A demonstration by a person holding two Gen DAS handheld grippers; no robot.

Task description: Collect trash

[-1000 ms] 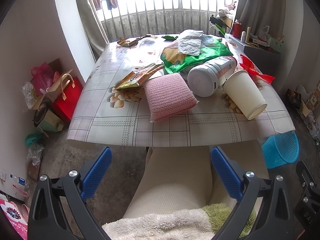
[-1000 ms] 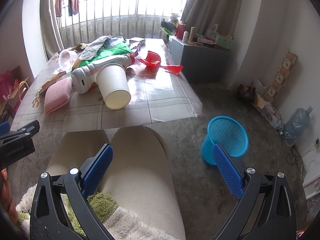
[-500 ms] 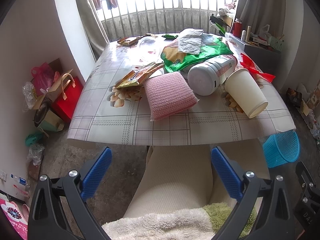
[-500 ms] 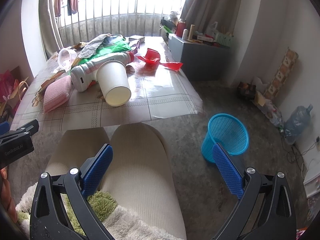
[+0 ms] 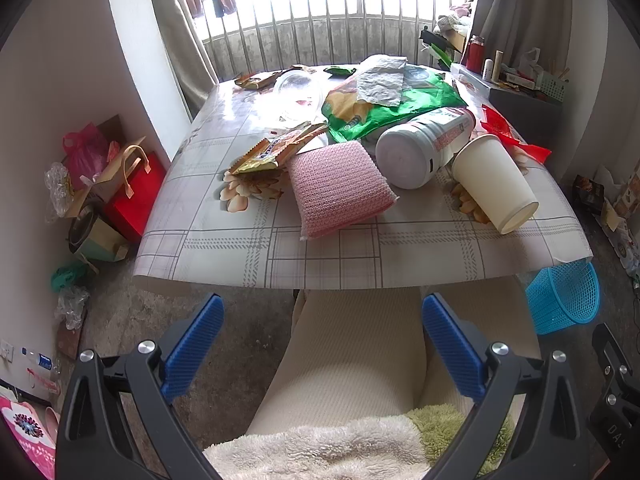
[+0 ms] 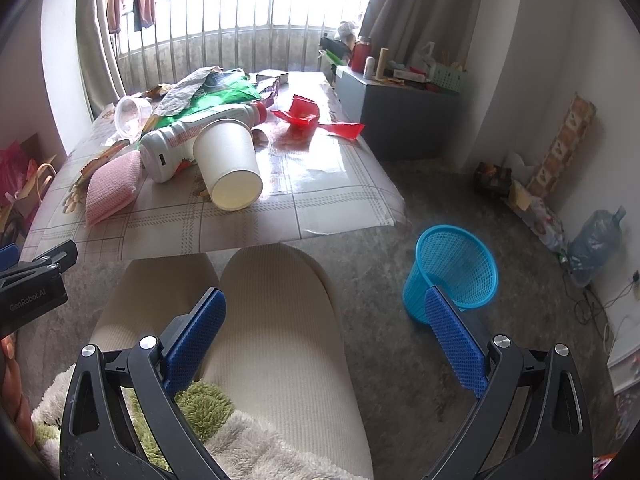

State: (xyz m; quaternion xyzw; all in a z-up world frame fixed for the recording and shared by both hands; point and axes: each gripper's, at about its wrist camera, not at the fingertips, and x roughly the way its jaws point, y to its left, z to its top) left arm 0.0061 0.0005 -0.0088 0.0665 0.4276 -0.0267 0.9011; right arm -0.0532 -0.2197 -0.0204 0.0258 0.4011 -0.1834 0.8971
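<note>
The trash lies heaped over the middle and far part of the tabletop (image 5: 224, 236): a paper cup (image 5: 494, 182) tipped on its side near the right edge with its mouth toward the near edge, a white plastic bottle (image 5: 420, 148) lying just beside it and apparently touching it, a pink scrubbing pad (image 5: 338, 188) toward the near edge, a snack wrapper (image 5: 272, 148) to its left, a green bag (image 5: 392, 108) behind, and red plastic scraps (image 6: 310, 116) by the far right edge. The blue basket (image 6: 452, 272) stands on the floor off the near right corner, likely set there so things can be dropped in from the seat. The left tongs (image 5: 322, 340) and right tongs (image 6: 324, 328) both hang wide apart and empty over the person's lap, short of the near edge, well apart from all the trash, probably poised before a first reach
</note>
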